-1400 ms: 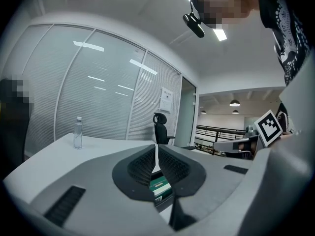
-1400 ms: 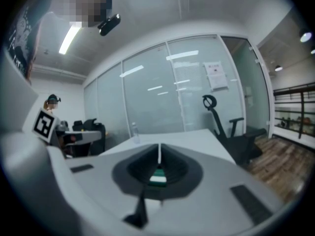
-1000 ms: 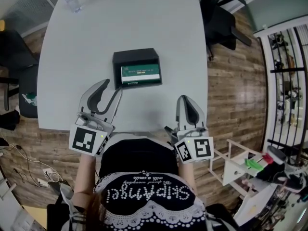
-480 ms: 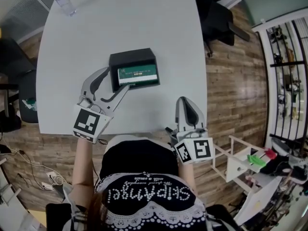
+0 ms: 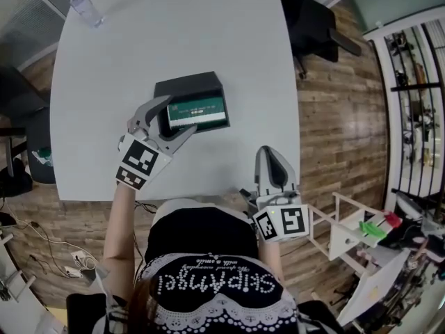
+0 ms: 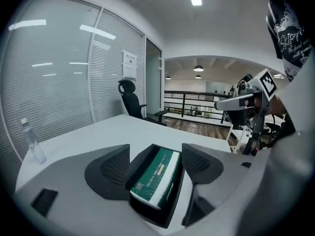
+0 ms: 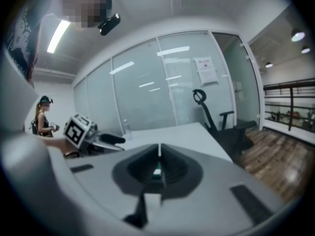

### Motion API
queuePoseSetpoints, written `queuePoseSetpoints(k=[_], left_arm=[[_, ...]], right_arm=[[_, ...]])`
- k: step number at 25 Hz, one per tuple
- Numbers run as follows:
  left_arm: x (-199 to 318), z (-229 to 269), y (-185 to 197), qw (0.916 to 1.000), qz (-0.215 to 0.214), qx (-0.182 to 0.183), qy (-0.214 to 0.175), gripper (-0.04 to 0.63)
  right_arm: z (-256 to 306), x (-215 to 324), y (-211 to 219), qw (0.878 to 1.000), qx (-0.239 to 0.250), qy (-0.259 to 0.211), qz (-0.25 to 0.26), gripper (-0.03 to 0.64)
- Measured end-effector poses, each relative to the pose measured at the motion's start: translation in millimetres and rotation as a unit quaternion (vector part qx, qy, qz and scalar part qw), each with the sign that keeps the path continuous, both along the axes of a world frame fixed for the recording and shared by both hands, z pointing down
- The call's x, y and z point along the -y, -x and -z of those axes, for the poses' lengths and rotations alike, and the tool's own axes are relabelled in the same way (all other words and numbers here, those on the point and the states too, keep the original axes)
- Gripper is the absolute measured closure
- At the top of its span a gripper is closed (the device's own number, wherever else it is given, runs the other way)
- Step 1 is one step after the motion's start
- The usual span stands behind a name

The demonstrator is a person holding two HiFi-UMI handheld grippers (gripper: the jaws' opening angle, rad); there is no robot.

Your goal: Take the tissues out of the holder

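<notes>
Print on tissue pack (image 5: 198,111) (white lettering) illegible

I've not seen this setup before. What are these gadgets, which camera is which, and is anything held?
No robot here: a person holds a claw in each hand. The top-down picture comes from a head camera; the other two ride on the claws, looking along their jaws. On the white table sit a black holder with a green tissue pack inside, and a water bottle at a far corner. The left claw is opening its jaws, with the holder between them but not gripped. The right claw is shut and empty.
</notes>
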State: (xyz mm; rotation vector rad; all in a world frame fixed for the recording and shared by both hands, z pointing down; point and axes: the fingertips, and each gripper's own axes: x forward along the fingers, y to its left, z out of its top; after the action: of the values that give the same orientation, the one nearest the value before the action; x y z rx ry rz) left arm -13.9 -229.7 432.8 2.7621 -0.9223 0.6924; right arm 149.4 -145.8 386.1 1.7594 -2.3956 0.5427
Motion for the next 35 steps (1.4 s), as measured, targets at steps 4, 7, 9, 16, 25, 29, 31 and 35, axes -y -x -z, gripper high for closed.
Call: queuePoseSetpoints(k=[4,7,9,16,25,29,31,35], left_arm=[[2.4,-17.5,-12.4,0.999,-0.031,0.013,0.028,0.249],[4.0,-30.9,-21.3,0.9975,-0.051,0.026,0.043,0.245],[4.8,-40.2,-26.6,0.9964,-0.058,0.031,0.054,0.242],[5.3,-63.9,-34.9,0.9923,-0.075,0.054,0.083,0.236],[0.5,-96.2,-39.3,0.9851,-0.096,0.086,0.114,0.235],[3.8,-105.4,-39.7,0.9834,-0.092,0.093,0.125,0.235],[4.4,-109.8,-41.5,0.9822,-0.096,0.095,0.131,0.235],[3.9,-116.7,-44.5,0.9789,-0.102,0.11,0.139,0.235]], right_arm=[[-5.8,1.2,-2.5,1.0,0.002,0.01,-0.007,0.581],[-8.6,3.0,-2.9,1.0,0.004,0.015,-0.01,0.581],[-10.9,3.6,-4.6,1.0,0.005,0.019,-0.011,0.581],[-14.8,5.3,-10.8,0.999,0.004,0.028,-0.018,0.581],[-20.7,8.8,-14.4,0.999,0.005,0.036,-0.019,0.581],[-22.1,11.1,-16.3,0.999,0.006,0.038,-0.019,0.581],[-23.3,12.1,-17.4,0.999,0.007,0.04,-0.019,0.581],[-24.0,12.7,-20.4,0.999,0.008,0.041,-0.02,0.581]])
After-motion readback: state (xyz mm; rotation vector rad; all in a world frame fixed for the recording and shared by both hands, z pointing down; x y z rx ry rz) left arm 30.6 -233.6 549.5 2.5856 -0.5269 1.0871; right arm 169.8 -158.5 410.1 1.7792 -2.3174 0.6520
